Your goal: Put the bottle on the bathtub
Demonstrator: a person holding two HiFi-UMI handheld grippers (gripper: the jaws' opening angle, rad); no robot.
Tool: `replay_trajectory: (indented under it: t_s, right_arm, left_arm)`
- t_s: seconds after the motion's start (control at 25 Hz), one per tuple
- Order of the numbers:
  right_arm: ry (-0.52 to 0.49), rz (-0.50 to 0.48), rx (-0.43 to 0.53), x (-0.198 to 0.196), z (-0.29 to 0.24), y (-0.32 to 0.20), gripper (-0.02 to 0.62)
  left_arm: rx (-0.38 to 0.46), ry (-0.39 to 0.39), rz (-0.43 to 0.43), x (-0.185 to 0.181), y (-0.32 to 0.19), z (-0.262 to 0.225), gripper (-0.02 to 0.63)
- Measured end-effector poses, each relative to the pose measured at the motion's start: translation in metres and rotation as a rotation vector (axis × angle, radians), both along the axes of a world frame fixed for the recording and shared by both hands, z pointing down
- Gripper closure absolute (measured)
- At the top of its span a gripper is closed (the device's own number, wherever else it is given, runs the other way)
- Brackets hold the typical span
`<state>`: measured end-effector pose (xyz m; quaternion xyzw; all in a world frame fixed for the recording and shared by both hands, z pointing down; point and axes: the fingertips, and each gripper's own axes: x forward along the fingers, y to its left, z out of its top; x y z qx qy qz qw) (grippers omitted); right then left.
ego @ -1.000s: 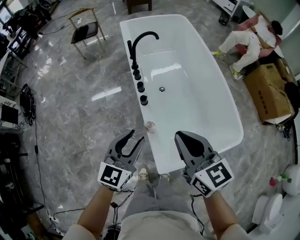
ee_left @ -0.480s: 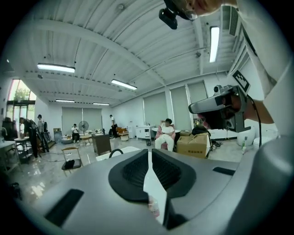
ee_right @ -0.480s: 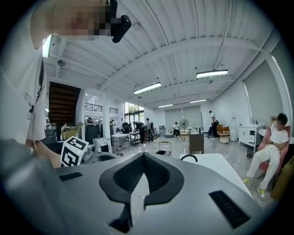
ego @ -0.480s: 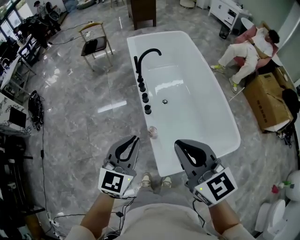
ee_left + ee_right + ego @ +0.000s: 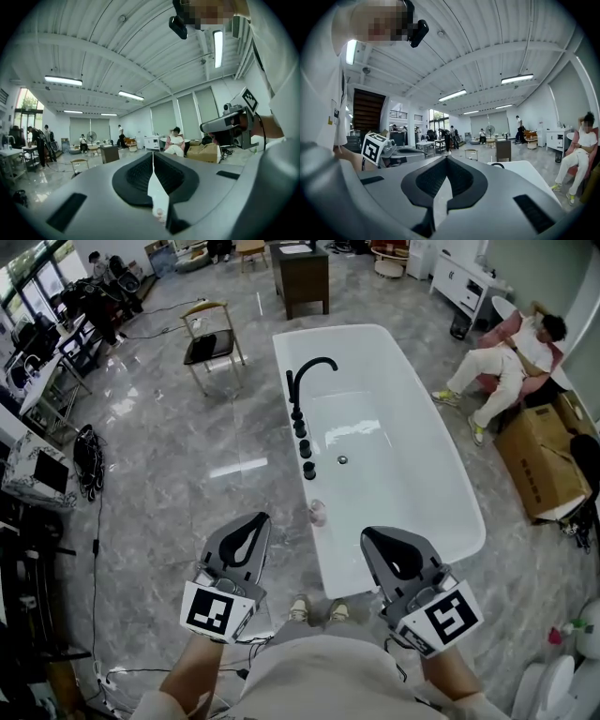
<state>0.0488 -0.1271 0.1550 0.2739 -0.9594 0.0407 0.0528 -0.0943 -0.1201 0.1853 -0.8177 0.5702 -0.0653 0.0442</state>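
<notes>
A white bathtub [image 5: 441,484] with a black arched faucet [image 5: 307,371] fills the middle of the head view. A small pinkish bottle [image 5: 318,513] stands on its near left rim, below a row of black knobs. My left gripper [image 5: 255,521] is held low and left of the bottle, apart from it, jaws shut and empty. My right gripper [image 5: 377,538] is over the tub's near end, also shut and empty. In the left gripper view the bottle [image 5: 160,213] shows through the slit under the closed jaws. The tub's rim [image 5: 520,171] appears in the right gripper view.
A person sits on a pink seat [image 5: 511,348] at the right, beside a cardboard box [image 5: 539,460]. A chair [image 5: 214,345] and a dark cabinet [image 5: 302,273] stand beyond the tub. Cables and desks [image 5: 37,465] line the left. White fixtures [image 5: 562,681] stand bottom right.
The left gripper's jaws, open a second ago, have shut. Both grippers have drawn back from the tub, and the bottle stays on the rim.
</notes>
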Motion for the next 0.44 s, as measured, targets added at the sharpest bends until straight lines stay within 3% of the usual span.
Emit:
replay_trajectory:
  t_s: [0.16, 0.44]
  right_arm:
    - [-0.024, -0.004, -0.012, -0.005, -0.002, 0.001, 0.566]
    - [-0.026, -0.005, -0.001, 0.0, -0.007, -0.004, 0.566]
  left_arm:
    - [0.038, 0.04, -0.064, -0.023, 0.009, -0.023, 0.583]
    - [0.02, -0.036, -0.041, -0.012, 0.006, -0.018, 0.583]
